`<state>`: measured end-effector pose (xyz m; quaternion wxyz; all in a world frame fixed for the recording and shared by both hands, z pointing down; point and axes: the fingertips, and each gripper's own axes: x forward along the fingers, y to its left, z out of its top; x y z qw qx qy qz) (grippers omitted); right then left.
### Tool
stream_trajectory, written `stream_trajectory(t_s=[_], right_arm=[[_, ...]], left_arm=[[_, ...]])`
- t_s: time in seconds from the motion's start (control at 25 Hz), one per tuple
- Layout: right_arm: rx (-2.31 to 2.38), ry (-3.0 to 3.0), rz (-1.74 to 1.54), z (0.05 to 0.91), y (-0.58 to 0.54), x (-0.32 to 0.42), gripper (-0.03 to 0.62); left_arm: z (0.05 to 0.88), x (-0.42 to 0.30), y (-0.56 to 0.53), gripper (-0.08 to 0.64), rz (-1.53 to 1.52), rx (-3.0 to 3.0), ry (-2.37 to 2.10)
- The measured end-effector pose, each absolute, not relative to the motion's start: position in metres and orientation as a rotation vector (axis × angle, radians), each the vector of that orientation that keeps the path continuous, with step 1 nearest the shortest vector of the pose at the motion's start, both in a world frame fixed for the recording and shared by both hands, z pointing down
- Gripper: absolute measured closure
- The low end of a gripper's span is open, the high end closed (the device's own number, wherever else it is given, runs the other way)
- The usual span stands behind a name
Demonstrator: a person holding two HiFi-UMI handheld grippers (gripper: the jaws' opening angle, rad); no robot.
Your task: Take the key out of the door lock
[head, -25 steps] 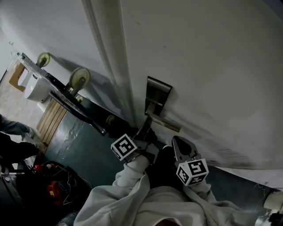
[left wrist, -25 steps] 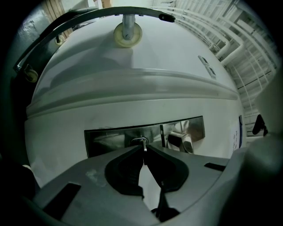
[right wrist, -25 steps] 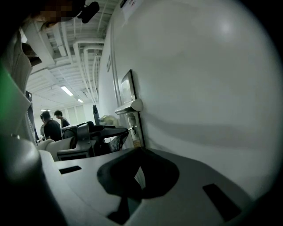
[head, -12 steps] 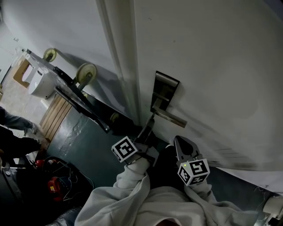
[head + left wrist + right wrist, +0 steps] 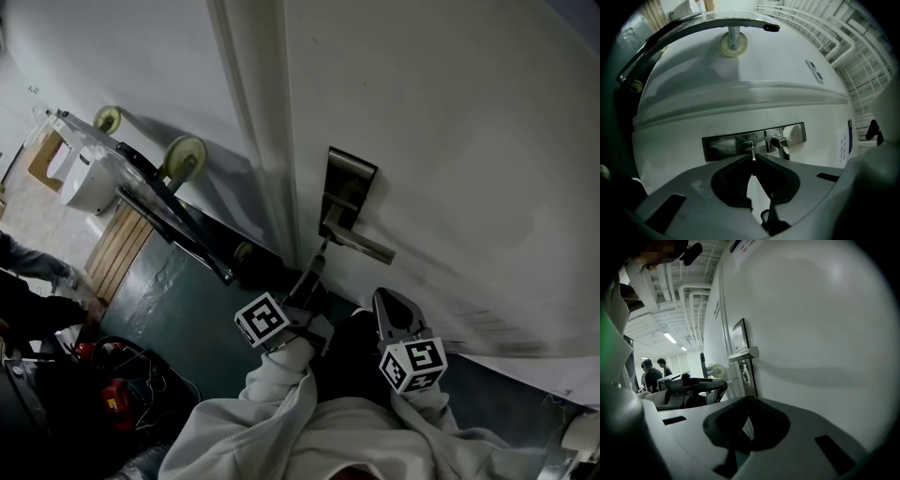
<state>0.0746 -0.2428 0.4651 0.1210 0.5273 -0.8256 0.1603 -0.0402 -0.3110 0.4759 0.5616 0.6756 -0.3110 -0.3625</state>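
On the white door (image 5: 450, 141) a steel lock plate (image 5: 349, 183) carries a lever handle (image 5: 361, 246). My left gripper (image 5: 317, 264) is just below the plate, shut on the key (image 5: 323, 247). In the left gripper view the thin key (image 5: 753, 157) sticks out of the closed tips (image 5: 753, 161) and points at the keyhole (image 5: 747, 145). In the right gripper view the key (image 5: 733, 378) ends a little short of the lock. My right gripper (image 5: 386, 298) is lower right by the door, shut and holding nothing; its tips (image 5: 749, 399) meet.
A tipped trolley with pale wheels (image 5: 183, 155) leans on the wall left of the door. A wooden pallet (image 5: 117, 248), a white bin (image 5: 84, 183) and red tools (image 5: 114, 398) lie on the dark floor. People (image 5: 651, 373) stand in the far room.
The left gripper has drawn back a little from the lock plate with the key in it, and the head view has shifted. The right gripper has stayed where it was.
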Motion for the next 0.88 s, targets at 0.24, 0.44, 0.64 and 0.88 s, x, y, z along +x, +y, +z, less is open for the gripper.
stream_trajectory(t_s=[0.24,0.44,0.64,0.88], right_arm=[[1.548,-2.416,0.469,0.464,-0.242,0.072,0.54],[1.522,-2.44,0.459,0.461,-0.244,0.064,0.54],[1.484,-2.466,0.458,0.461,-0.245,0.055,0.54],[1.466,-2.485,0.463,0.46,-0.245,0.051,0.54]], left_arm=[[0.486,-0.06,-0.299,0.534,-0.803,1.62,-0.806],[0.49,-0.076,-0.292,0.534,-0.757,1.661,-0.874],[0.484,-0.083,-0.289,0.534,-0.685,1.753,-0.949],[0.473,-0.088,-0.286,0.534,-0.503,1.985,-1.096]])
